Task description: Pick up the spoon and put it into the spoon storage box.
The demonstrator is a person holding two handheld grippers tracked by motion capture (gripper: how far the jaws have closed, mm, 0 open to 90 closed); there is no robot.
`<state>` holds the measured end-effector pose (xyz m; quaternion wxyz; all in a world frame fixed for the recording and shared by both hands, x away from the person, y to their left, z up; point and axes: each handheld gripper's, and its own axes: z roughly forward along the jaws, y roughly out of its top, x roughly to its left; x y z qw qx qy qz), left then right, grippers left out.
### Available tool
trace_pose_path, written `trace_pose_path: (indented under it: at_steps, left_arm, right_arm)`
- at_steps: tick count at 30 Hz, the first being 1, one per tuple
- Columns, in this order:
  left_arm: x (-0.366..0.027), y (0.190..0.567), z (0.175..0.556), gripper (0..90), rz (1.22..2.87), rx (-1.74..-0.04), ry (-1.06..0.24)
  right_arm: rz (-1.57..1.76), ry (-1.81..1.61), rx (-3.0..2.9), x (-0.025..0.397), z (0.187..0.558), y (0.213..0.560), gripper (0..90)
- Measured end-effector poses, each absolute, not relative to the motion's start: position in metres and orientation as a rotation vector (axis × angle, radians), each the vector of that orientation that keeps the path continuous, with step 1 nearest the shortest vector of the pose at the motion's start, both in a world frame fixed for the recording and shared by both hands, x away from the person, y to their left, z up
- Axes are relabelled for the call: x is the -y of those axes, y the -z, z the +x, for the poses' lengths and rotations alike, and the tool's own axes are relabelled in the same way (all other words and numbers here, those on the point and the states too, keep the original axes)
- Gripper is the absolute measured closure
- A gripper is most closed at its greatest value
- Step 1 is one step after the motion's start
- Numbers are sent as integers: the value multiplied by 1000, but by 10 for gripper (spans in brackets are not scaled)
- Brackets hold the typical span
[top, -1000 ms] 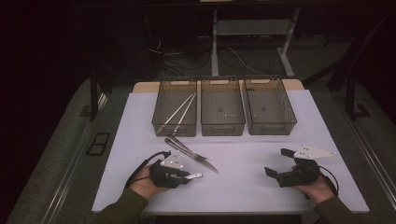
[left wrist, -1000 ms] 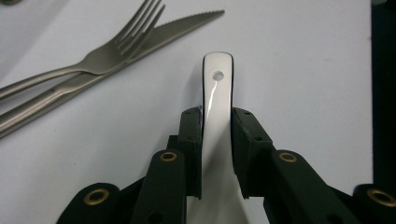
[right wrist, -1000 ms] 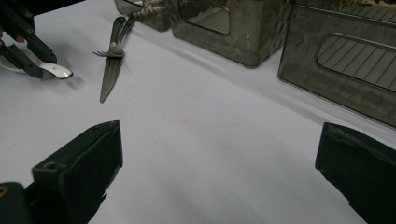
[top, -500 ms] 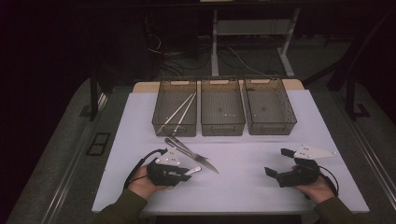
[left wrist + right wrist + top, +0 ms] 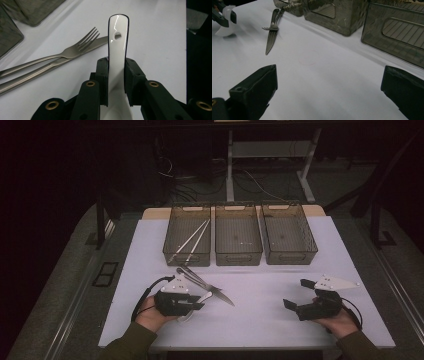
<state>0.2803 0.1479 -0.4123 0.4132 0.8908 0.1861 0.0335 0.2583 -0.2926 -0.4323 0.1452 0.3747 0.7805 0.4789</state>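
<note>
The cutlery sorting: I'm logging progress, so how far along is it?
Done: two long metal pieces already lie in the left bin. In hand: the left gripper is shut on a white spoon. Left: a fork and a knife still on the table. The right gripper is open and holds nothing.

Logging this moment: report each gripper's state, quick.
Left gripper: shut on the white spoon, gripped by its handle.
Right gripper: open, jaws wide apart, holding nothing.

Left claw (image 5: 117, 82) clamped shut — right claw (image 5: 329, 92) gaping.
</note>
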Motion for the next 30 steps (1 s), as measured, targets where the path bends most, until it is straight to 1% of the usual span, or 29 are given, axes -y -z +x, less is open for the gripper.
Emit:
trace_pose_path:
  at_steps: [10,19,30]
  left_arm:
    - [-146,397,291,739,2166,-520,-95]
    - [-136,380,311,739,2111,-557,-149]
    - [-112,357,339,739,2055,-523,-203]
  right_arm:
    - [1080,-1378,-2250,292,259,432,6]
    - [1083,-1380,-2251,292,258,432,6]
    - [1086,-1384,-2249,293,258,432,6]
